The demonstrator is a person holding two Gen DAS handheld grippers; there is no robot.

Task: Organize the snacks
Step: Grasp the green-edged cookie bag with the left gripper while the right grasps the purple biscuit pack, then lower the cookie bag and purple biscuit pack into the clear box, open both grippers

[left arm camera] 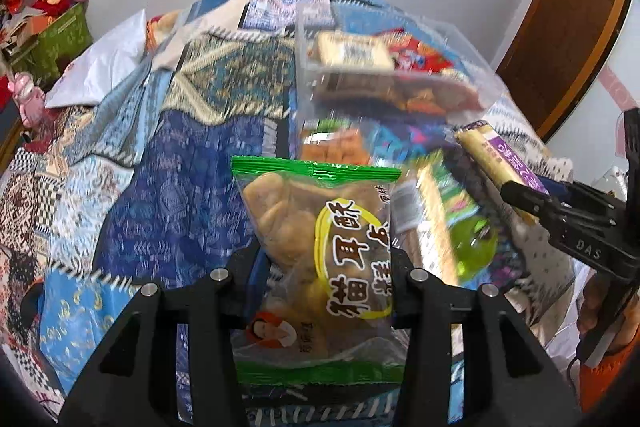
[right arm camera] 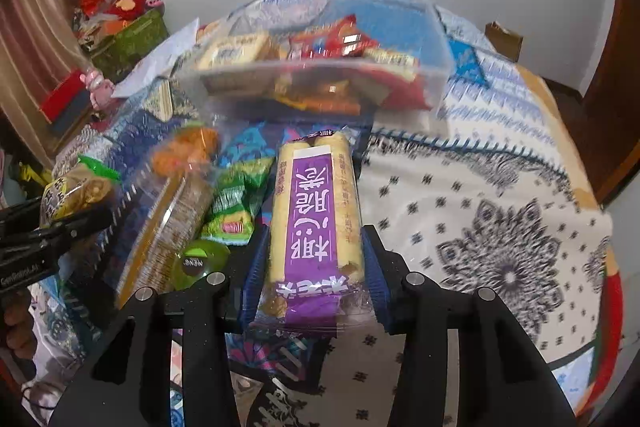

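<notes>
My left gripper [left arm camera: 326, 259] is shut on a clear bag of fried snacks with green ends [left arm camera: 316, 227], held above the bed. My right gripper [right arm camera: 316, 263] is shut on a long purple-labelled pack of roll wafers [right arm camera: 316, 207]. Each gripper shows in the other view: the right gripper [left arm camera: 516, 195] with its purple pack [left arm camera: 492, 155], and the left gripper [right arm camera: 80, 223] with its green-ended bag [right arm camera: 76, 191]. Beyond both stands a clear plastic bin [right arm camera: 436, 83] holding several snack packs. Loose on the bed lie a green packet [right arm camera: 236, 203], a long cracker pack [right arm camera: 168, 227] and a green jelly cup [right arm camera: 200, 263].
A patterned patchwork bedspread [right arm camera: 500, 227] covers the bed. A green box [left arm camera: 64, 35] piled with red things stands at the far left by a curtain. A brown wooden door [left arm camera: 568, 27] is at the right, and a white pillow [left arm camera: 104, 67] lies at the bed's left.
</notes>
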